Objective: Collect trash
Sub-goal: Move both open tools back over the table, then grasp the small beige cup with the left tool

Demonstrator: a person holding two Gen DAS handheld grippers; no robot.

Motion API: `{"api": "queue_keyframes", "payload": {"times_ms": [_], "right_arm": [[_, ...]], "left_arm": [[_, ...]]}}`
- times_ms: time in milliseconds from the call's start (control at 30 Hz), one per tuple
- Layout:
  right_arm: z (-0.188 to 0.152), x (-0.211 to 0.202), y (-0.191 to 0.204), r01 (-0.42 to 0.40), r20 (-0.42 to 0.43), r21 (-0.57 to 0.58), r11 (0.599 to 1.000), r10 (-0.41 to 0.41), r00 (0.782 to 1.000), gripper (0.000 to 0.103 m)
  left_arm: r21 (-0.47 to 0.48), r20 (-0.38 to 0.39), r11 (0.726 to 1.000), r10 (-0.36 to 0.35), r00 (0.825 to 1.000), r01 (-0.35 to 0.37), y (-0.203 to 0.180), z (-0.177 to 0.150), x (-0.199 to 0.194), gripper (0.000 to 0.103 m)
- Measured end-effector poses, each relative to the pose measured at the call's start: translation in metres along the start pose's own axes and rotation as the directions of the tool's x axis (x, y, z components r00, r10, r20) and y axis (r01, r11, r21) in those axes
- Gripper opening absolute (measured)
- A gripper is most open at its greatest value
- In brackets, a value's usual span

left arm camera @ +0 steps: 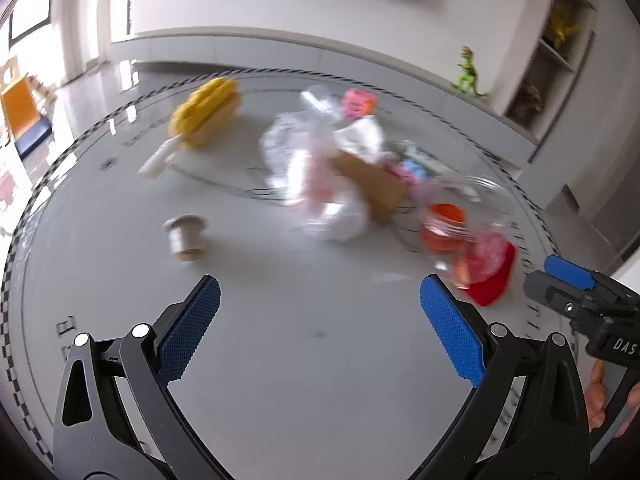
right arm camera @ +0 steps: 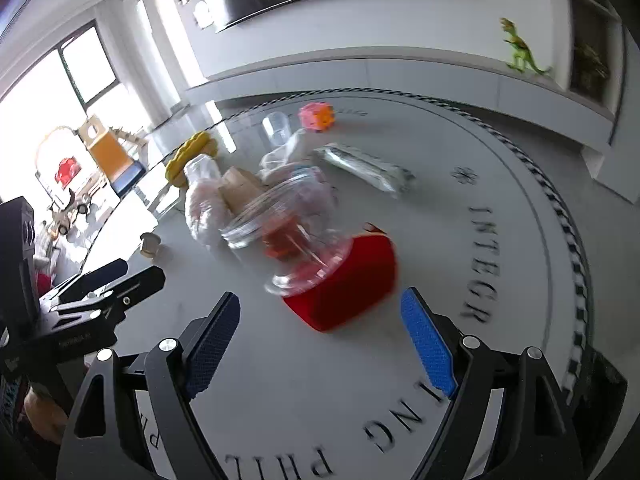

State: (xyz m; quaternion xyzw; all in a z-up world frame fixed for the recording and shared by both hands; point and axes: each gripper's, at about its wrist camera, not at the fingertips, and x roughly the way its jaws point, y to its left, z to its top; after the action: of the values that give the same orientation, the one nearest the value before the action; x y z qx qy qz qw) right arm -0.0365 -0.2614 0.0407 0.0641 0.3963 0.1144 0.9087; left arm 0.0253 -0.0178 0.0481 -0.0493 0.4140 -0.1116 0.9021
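A blurred pile of trash lies mid-table: a crumpled clear plastic bag (left arm camera: 316,168) (right arm camera: 204,204), brown cardboard (left arm camera: 372,184), a clear plastic bottle with an orange part (left arm camera: 448,224) (right arm camera: 288,236), a red carton (left arm camera: 492,280) (right arm camera: 344,284), a silver wrapper (right arm camera: 364,168) and a clear cup (right arm camera: 276,126). My left gripper (left arm camera: 320,324) is open and empty, short of the pile. My right gripper (right arm camera: 320,344) is open and empty, just in front of the red carton. Each gripper shows in the other's view: the right (left arm camera: 576,292), the left (right arm camera: 116,280).
The round white table (left arm camera: 304,360) has a checkered rim and printed letters. A yellow sponge-like toy (left arm camera: 208,110), a pink-orange cube (left arm camera: 358,104) (right arm camera: 316,116) and a small beige spool (left arm camera: 186,236) (right arm camera: 151,245) lie on it. A green dinosaur (left arm camera: 468,74) stands on the ledge behind.
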Motion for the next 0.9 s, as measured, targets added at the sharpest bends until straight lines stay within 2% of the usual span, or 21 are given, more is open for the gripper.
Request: {"api": "queue_keyframes", "payload": {"times_ms": [200,367,533,567,633,700,900], "right_arm": [[0.03,0.01,0.006,-0.01,0.037,0.059,0.998,0.008,0.999,0.084],[0.055,0.021,0.012,0.051,0.034,0.085,0.995,-0.054,0.998,0.085],[0.058,0.025,0.013,0.112,0.021,0.06,0.992,-0.113,0.993,0.084],[0.057,0.026,0.013,0.122,0.015,0.05,0.991,-0.123,0.992,0.083],[0.056,0.026,0.014,0.134,0.009,0.037,0.99,-0.135,0.991,0.071],[0.054,0.028,0.016,0.138,-0.004,0.015,0.99,-0.138,0.99,0.066],[0.049,0.029,0.01,0.132,-0.006,0.043,0.99,-0.132,0.991,0.065]], "left_arm": [[-0.06,0.004,0.998,0.027,1.0,-0.027,0.03,0.001,0.0,0.097],[-0.064,0.01,0.998,0.021,1.0,-0.02,0.034,0.002,-0.002,0.097],[-0.065,0.005,0.997,0.038,0.999,-0.038,0.043,0.002,0.0,0.097],[-0.071,0.002,0.997,0.04,0.999,-0.04,0.046,0.003,0.001,0.097],[-0.083,-0.003,0.995,0.052,0.999,-0.052,0.053,0.004,0.005,0.097],[-0.096,-0.012,0.994,0.06,0.998,-0.061,0.059,0.006,0.01,0.097],[-0.102,-0.028,0.991,0.086,0.996,-0.089,0.071,0.019,0.028,0.097]]}}
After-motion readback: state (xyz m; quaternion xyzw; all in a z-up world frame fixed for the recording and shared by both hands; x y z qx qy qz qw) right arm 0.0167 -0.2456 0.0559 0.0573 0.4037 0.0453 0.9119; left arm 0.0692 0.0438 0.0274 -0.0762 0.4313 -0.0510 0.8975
